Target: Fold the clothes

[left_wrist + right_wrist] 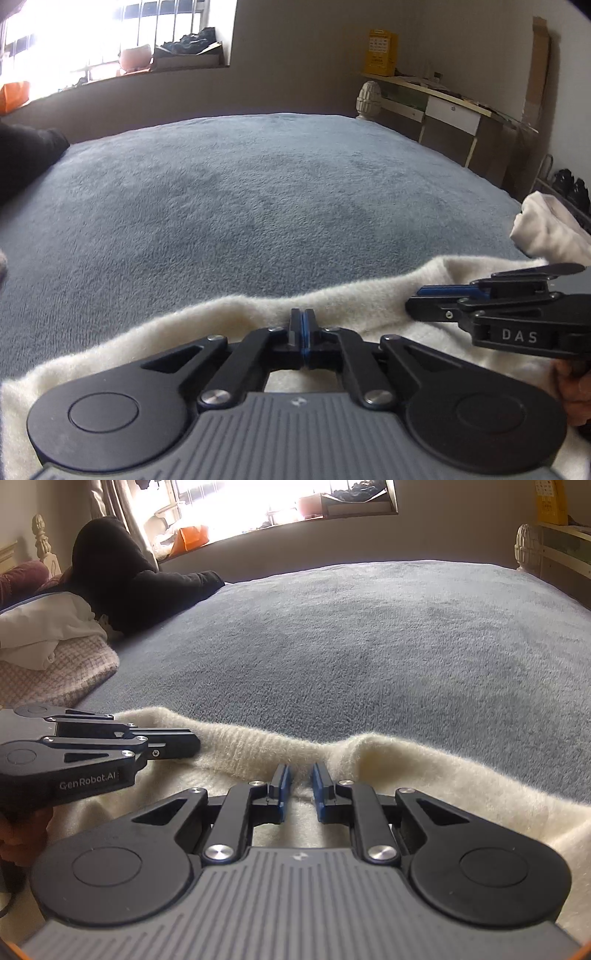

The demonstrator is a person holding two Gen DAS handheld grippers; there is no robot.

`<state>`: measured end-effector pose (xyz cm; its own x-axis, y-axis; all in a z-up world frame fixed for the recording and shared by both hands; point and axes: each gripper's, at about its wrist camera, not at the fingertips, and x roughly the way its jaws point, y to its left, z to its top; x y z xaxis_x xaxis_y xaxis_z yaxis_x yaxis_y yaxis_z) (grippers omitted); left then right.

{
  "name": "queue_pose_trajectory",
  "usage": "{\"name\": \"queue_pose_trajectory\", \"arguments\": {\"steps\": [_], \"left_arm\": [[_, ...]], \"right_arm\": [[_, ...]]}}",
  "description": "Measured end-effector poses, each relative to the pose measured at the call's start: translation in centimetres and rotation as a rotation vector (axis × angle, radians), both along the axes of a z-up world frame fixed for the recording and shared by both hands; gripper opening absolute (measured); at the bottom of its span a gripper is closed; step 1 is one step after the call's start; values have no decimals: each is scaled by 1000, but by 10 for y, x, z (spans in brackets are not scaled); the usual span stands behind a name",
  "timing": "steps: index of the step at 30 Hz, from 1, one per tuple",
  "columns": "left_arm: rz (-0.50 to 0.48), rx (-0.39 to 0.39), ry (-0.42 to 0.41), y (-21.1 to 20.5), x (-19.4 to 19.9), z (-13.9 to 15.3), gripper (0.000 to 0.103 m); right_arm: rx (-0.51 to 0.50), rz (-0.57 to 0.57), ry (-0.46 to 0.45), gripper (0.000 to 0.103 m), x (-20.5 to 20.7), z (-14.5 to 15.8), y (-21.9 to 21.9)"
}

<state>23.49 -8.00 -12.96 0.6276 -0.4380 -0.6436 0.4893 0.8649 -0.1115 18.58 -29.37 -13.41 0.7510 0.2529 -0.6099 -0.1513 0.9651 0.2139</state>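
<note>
A fuzzy cream sweater lies on the near part of a bed covered by a grey-blue blanket. My left gripper is shut at the sweater's far edge, where the knit dips in to its tips; its blue pads meet. To its right, my right gripper stands on the same edge. Its pads sit a little apart, with a raised fold of the sweater pinched between them. A hand shows behind each gripper. The near part of the sweater is hidden under the gripper bodies.
A folded white cloth lies at the bed's right edge. At the left are a black garment heap, a white cloth and a pink checked fabric. A desk and a bedpost stand beyond the far right corner.
</note>
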Motion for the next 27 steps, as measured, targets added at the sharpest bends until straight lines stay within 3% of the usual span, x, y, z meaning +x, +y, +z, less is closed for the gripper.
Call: {"name": "queue_pose_trajectory", "arguments": {"steps": [3,6,9,13,16,19,24,27], "left_arm": [[20,-56,30,12,3,-3,3],[22,-61,35,13,4,-4,3],[22,-60,31,14,3,-4,3],[23,-73,35,15,4,-6,3],[24,-80,37,16,4,-6,3],[27,-80,29,17,2,-5,3],[22,-115,-57,21,-9,10,6],[27,-96,-59,18,-3,10,6]], "right_arm": [[4,1,0,12,0,1,-1],[-5,3,4,12,1,4,1],[-23,8,-6,13,-1,21,5],[48,5,-61,13,-2,45,13],[8,25,-41,13,11,40,32],[3,4,54,12,23,1,44],[2,0,22,12,17,0,43],[2,-1,18,12,16,-1,44]]}}
